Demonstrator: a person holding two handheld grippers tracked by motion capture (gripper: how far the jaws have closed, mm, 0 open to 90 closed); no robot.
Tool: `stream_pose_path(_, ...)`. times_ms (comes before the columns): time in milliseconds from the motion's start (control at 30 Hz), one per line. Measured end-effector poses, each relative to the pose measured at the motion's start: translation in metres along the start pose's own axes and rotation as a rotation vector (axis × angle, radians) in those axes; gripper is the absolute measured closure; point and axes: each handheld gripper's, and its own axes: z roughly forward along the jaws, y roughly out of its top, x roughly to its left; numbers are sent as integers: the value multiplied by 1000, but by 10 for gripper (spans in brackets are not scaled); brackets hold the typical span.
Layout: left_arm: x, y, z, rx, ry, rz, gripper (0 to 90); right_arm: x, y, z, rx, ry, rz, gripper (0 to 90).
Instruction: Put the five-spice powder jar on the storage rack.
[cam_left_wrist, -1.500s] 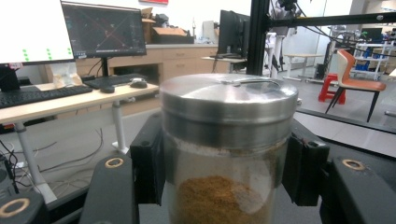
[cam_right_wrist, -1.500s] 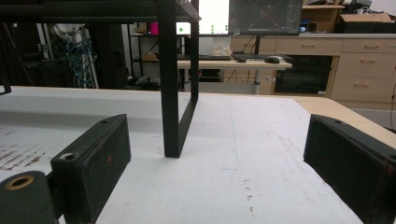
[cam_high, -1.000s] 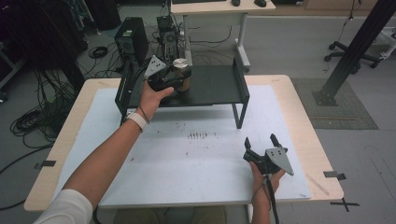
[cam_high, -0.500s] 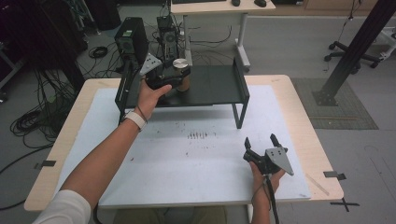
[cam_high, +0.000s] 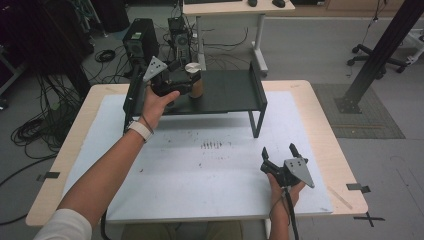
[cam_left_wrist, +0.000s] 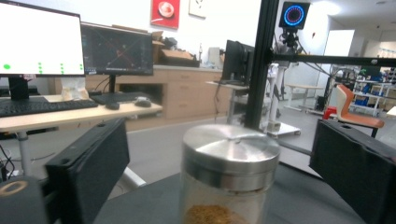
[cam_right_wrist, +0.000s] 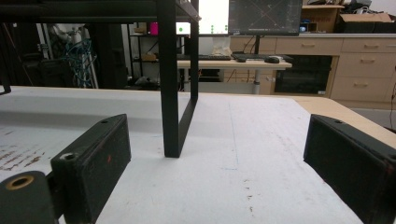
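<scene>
A glass jar (cam_high: 194, 82) with a silver lid and brown contents stands upright on the black shelf (cam_high: 227, 92) at the back of the table. My left gripper (cam_high: 186, 86) reaches in from the left at jar height. Its jaws have just been opening and now stand wide, with the jar (cam_left_wrist: 228, 168) between them and a clear gap on each side. My left gripper (cam_left_wrist: 222, 140) looks level past the lid. My right gripper (cam_high: 278, 150) rests open near the table's front right with nothing between its jaws; my right gripper (cam_right_wrist: 217, 135) faces a shelf leg (cam_right_wrist: 169, 93).
A white mat (cam_high: 210, 170) covers the wooden table (cam_high: 327, 130), with dark scuff marks (cam_high: 212, 145) at its middle. The shelf stands on thin black legs with side walls. Beyond the table are a desk, computer cases and floor cables.
The left jaws, closed on the jar a second ago, have opened off it. The left hand has drawn slightly left. The jar stays upright on the shelf; the right gripper has not moved.
</scene>
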Motion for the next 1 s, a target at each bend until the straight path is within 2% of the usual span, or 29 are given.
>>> stream_pose_path(200,-3,8,-9,-38,-4,-26,3,0,0,0,0,0,0,77)
stream_pose_path(400,-7,12,-20,-49,0,6,8,0,0,0,0,-1,0,76)
stream_pose_path(633,-11,17,-35,-65,12,24,3,0,0,0,-1,0,0,76)
stream_pose_path(1000,-14,23,-66,-94,16,30,2,0,0,0,1,0,0,77)
